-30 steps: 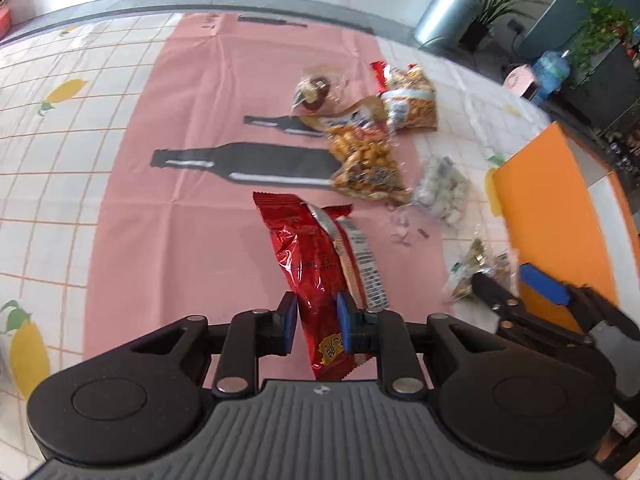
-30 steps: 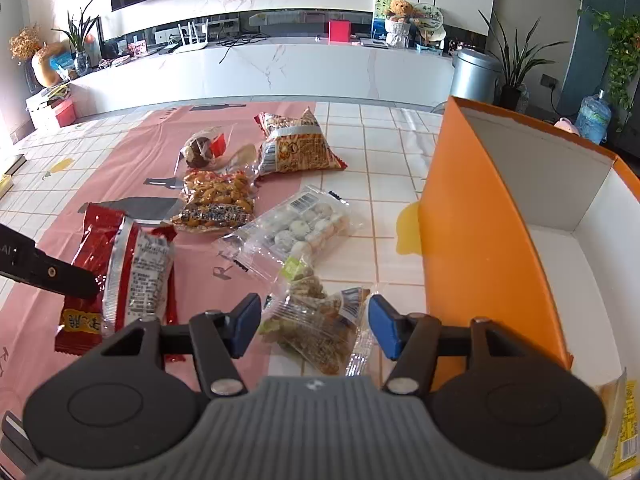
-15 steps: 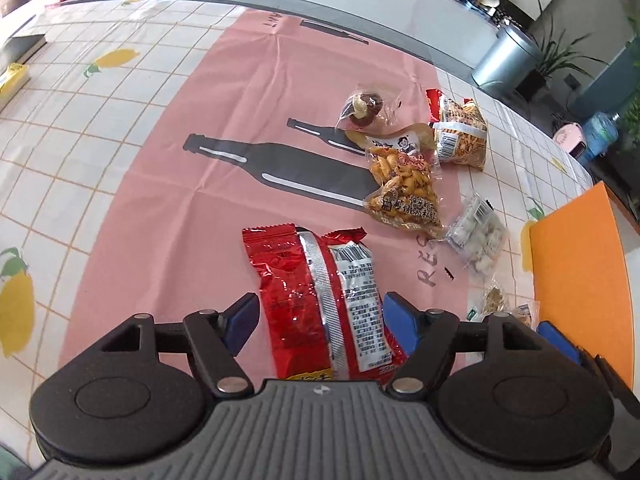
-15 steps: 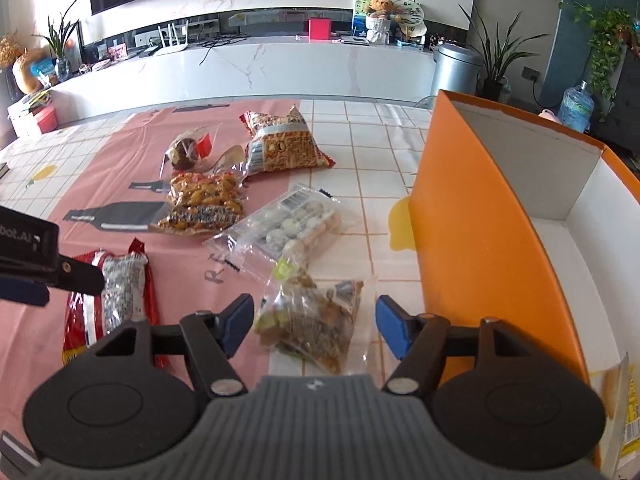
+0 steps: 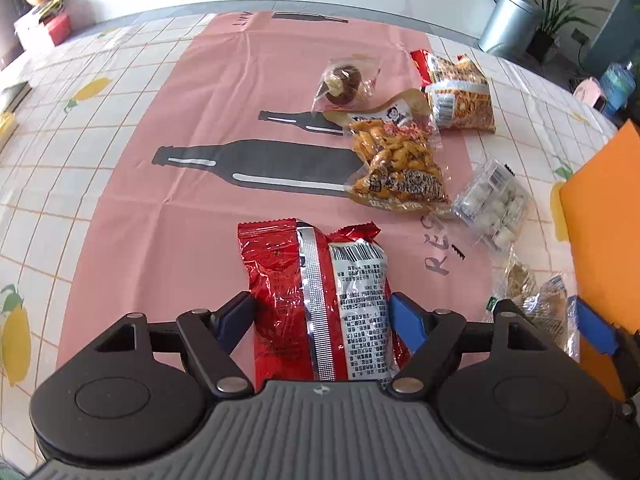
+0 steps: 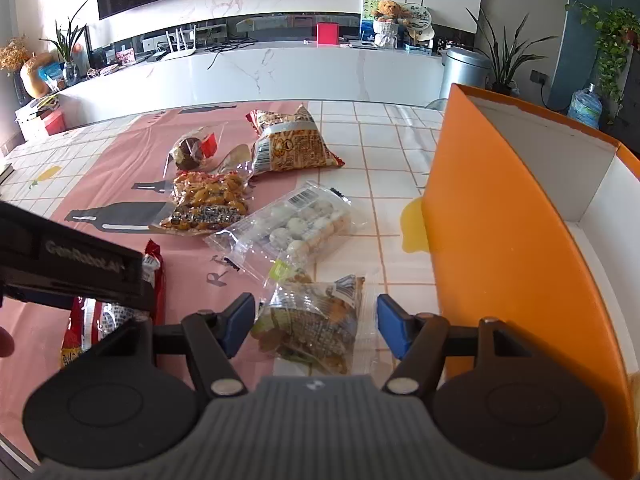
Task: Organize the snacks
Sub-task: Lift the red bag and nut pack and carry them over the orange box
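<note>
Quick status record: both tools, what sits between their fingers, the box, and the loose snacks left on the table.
left tool: jaws opening, astride the red packet, pads clear of it
right tool: open, astride the clear mixed-snack bag, not gripping
box: orange, open, right of the snacks
loose snacks: peanut bag, white-ball pack, printed bag, small brown-ball bag

Left hand-held gripper (image 6: 72,276) hides red packet's (image 6: 154,264) middle.
</note>
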The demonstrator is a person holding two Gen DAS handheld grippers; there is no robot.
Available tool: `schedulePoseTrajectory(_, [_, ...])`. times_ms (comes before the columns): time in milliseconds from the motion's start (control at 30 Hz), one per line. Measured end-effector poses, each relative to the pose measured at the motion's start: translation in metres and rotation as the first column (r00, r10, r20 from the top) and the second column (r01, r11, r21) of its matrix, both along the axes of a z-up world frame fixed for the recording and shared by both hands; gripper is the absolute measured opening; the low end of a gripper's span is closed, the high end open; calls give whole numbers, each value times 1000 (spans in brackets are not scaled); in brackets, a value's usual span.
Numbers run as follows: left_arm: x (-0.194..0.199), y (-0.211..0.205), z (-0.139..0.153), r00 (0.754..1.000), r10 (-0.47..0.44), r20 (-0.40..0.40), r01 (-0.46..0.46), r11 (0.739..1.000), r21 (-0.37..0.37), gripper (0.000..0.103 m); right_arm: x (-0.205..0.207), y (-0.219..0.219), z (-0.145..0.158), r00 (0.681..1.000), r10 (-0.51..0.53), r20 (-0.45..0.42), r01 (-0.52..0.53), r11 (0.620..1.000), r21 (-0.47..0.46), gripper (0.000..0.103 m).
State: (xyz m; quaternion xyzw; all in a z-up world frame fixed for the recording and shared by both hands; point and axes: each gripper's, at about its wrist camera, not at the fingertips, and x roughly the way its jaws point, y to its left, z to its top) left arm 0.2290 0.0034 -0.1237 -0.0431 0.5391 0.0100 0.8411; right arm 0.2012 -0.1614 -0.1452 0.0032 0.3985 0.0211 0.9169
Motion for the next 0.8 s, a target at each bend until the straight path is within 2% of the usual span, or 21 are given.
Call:
schedulePoseTrajectory(167, [-4, -3, -4, 999, -30, 33, 29, 999, 30, 93, 0, -3, -4, 1000, 4, -4, -4, 1000, 12, 63])
schedulePoseTrajectory(233, [-5, -3, -4, 997, -60, 42, 58, 998, 36, 87, -1, -1, -4, 1000, 6, 6, -6, 1000, 3, 61])
schedulePoseTrajectory(300, [-7, -2, -3, 996, -71, 55, 70, 997, 31, 81, -3, 1, -3, 1000, 16, 20, -16, 1000, -13, 55])
schedulePoseTrajectory(433, [-9, 4, 0, 996, -73, 60, 74, 997, -11, 80, -5, 6, -2, 999, 30, 28, -29, 999, -37, 50])
schedulePoseTrajectory(633, [-18, 10, 25, 991, -76, 107, 81, 996, -44, 80, -14, 6, 8, 999, 35, 14, -35, 999, -24, 46])
schedulePoseTrajectory(800, [-27, 13, 49, 989, -73, 131, 84, 993, -78, 80, -24, 8, 30, 999, 44, 27, -44, 999, -6, 46])
